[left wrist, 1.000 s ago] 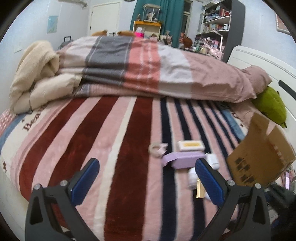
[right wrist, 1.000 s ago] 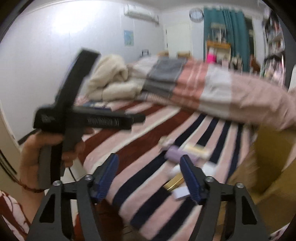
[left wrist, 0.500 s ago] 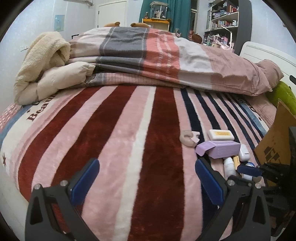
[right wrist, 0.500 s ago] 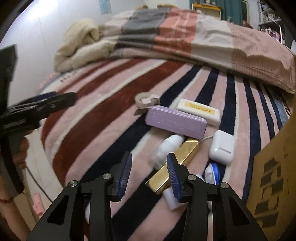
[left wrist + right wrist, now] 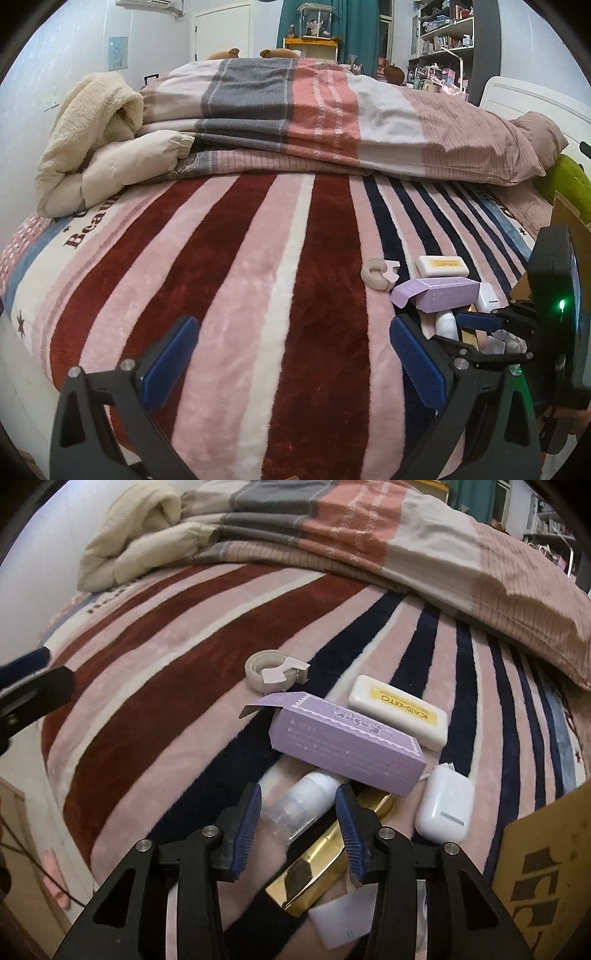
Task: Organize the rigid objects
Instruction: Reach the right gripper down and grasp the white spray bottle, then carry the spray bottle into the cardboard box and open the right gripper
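Ahead of my left gripper [image 5: 293,363], jaws spread wide with nothing between them, lies striped blanket [image 5: 229,266]; the purple box [image 5: 441,297] and tape roll [image 5: 378,274] sit off to its right. Between my right gripper [image 5: 298,825] pads sits the small clear bottle [image 5: 303,805], jaws partly open around it, contact unclear. Purple box just ahead, gold bar [image 5: 317,867] and white earbud case [image 5: 445,808] to the right.

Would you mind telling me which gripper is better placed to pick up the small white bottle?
Right. The right gripper brackets the white bottle, open, while the left gripper hangs open over bare blanket.
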The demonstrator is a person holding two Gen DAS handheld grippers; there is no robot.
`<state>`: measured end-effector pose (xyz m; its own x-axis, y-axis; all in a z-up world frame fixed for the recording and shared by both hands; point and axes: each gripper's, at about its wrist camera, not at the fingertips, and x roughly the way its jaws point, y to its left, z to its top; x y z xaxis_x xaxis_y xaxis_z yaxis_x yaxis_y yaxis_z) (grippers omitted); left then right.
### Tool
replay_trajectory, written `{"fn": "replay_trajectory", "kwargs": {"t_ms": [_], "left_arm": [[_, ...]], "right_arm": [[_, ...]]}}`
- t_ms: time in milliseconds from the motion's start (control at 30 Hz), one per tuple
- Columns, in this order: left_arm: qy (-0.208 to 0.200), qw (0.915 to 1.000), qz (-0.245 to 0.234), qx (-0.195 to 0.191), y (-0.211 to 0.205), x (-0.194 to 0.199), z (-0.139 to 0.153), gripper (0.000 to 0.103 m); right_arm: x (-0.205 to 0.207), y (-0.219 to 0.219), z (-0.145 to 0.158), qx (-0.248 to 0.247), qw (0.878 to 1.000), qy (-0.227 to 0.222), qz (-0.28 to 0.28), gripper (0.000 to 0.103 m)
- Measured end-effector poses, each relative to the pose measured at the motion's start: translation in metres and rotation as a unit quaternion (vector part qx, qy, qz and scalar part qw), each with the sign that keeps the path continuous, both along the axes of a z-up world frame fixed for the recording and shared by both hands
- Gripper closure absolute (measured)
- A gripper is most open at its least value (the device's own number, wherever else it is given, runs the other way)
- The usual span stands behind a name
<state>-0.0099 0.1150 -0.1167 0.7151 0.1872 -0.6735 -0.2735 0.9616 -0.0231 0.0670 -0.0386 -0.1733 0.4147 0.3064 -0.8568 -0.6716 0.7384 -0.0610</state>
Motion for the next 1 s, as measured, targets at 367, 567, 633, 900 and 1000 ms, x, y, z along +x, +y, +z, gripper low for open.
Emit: {"fn": "replay_trajectory", "kwargs": {"t_ms": [367, 567, 633, 900, 1000], "left_arm": [[-0.007, 0.9991, -0.021, -0.036, 0.005, -0.006, 0.002, 0.000], [0.007, 0.9943, -0.073, -0.077, 0.014, 0.008, -0.002, 0.000], [0.021, 0.9920, -0.091, -0.085, 0.015, 0.016, -0.005, 0.001], [0.038, 0.9684, -0.194, -0.152, -0.008, 0.029, 0.000, 0.001], [0.020, 0.9579, -0.225, -0.177, -0.023, 0.032, 0.017, 0.001]], "right_arm": [[-0.025, -0.003, -0.005, 0.028, 0.996, 0.035, 0.079, 0.057], [-0.011, -0.007, -0.008, 0.077, 0.993, 0.060, 0.059, 0.055], [-0.005, -0.008, -0.011, 0.081, 0.993, 0.075, 0.048, 0.063], [-0.017, -0.012, 0.010, 0.078, 0.994, 0.030, 0.070, 0.083], [-0.030, -0.013, 0.031, 0.088, 0.991, 0.003, 0.097, 0.083]]}}
